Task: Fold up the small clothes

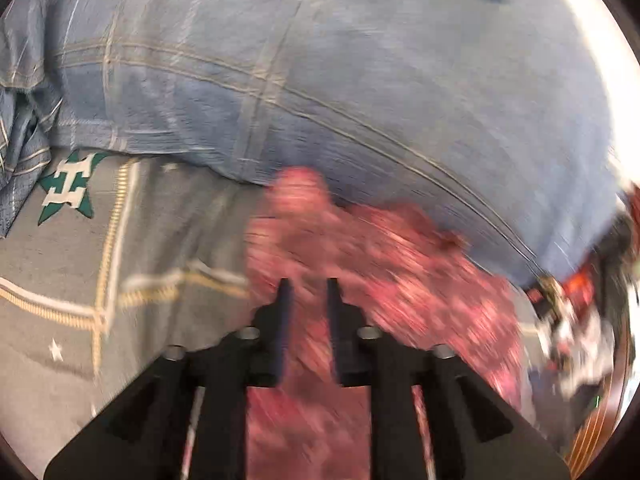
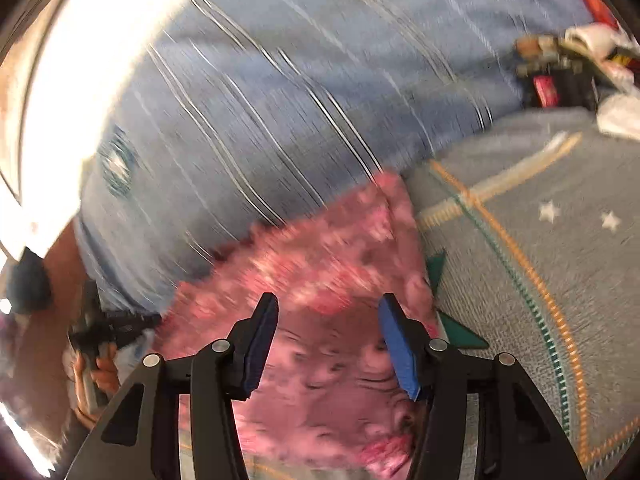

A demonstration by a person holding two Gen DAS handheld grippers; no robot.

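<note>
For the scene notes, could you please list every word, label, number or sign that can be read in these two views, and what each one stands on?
"H": a white block letter on a green star, printed on the grey bedspread.
Round teal emblem on the blue checked cover: too blurred to read.
Red label on the dark object at the far edge: too blurred to read.
Nothing else legible; the small white stars carry no text.

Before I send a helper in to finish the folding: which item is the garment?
Find the grey star-printed bedspread beside the blue plaid pillow. Lying on the bedspread against that pillow is the pink patterned garment, the only pink, mottled cloth there.
</note>
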